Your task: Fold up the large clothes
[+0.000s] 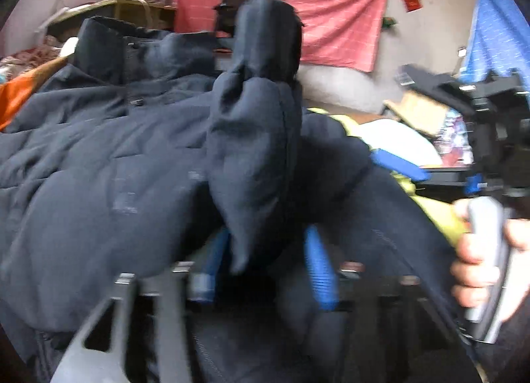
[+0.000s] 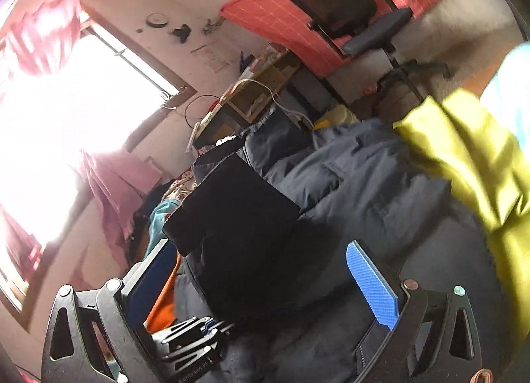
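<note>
The big dark navy padded jacket lies spread on the bed below the red checked wall cloth. The left gripper stands half open, its sleeve loose between the pads; the right gripper gapes wide around a dark fold without pinching. Ungripped, that puffy sleeve may well spring back off the jacket's body and undo the fold.

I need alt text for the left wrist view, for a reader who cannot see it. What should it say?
A dark padded jacket lies spread out, and its sleeve rises between the blue fingers of the left gripper, whose jaws stand apart. At the right edge a hand holds the grey handle of the right gripper. A red cloth hangs on the wall behind.
</note>
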`<state>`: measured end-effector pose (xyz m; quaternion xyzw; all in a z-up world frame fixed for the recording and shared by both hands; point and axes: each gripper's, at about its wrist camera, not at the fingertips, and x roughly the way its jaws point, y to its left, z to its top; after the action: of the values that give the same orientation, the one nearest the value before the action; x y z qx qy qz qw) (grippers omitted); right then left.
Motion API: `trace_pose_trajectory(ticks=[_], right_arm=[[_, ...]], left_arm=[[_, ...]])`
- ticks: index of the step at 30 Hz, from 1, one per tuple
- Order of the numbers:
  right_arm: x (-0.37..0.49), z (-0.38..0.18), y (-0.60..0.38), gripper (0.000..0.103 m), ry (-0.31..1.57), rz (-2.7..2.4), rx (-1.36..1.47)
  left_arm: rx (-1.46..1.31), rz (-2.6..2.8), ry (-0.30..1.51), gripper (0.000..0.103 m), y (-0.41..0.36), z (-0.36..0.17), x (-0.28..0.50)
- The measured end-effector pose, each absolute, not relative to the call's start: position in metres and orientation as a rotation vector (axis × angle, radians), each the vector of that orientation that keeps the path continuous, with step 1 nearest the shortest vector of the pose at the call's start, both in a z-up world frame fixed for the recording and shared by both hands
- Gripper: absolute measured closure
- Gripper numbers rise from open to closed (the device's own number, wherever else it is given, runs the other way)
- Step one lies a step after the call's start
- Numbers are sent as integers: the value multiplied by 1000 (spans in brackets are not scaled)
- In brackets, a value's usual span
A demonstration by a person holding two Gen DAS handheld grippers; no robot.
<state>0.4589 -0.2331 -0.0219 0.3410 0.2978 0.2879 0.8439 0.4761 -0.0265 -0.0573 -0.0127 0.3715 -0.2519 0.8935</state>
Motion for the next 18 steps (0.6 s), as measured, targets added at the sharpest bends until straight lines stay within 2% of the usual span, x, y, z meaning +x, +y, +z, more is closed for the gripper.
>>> trace_pose_trajectory(ticks=[1, 9, 10, 13, 14, 15, 16, 17, 18], right_arm=[[460, -24, -232, 0, 645, 617, 729], [453, -19, -215, 0, 647, 642, 686], [453, -21, -213, 0, 655, 631, 679], [455, -32, -211, 0, 719, 517, 673], [456, -36, -212, 2, 737, 511, 691], [456, -38, -214, 7, 739, 502, 704], [456, -38, -215, 24, 734, 486, 706], [454, -35, -217, 46, 721, 467, 692], [453, -31, -219, 61, 702, 446, 669]], left_arm=[[-22, -536, 758, 45, -27, -55, 474], [-45, -457, 734, 45, -3, -51, 469], [-75, -425, 741, 43, 3, -50, 471], [-132, -330, 728, 29, 28, -46, 475], [-144, -308, 714, 29, 37, -44, 455], [-151, -283, 703, 29, 45, -40, 447], [-157, -246, 688, 29, 53, -38, 448], [-159, -227, 679, 29, 57, -33, 437], [-163, -187, 667, 29, 65, -31, 436]])
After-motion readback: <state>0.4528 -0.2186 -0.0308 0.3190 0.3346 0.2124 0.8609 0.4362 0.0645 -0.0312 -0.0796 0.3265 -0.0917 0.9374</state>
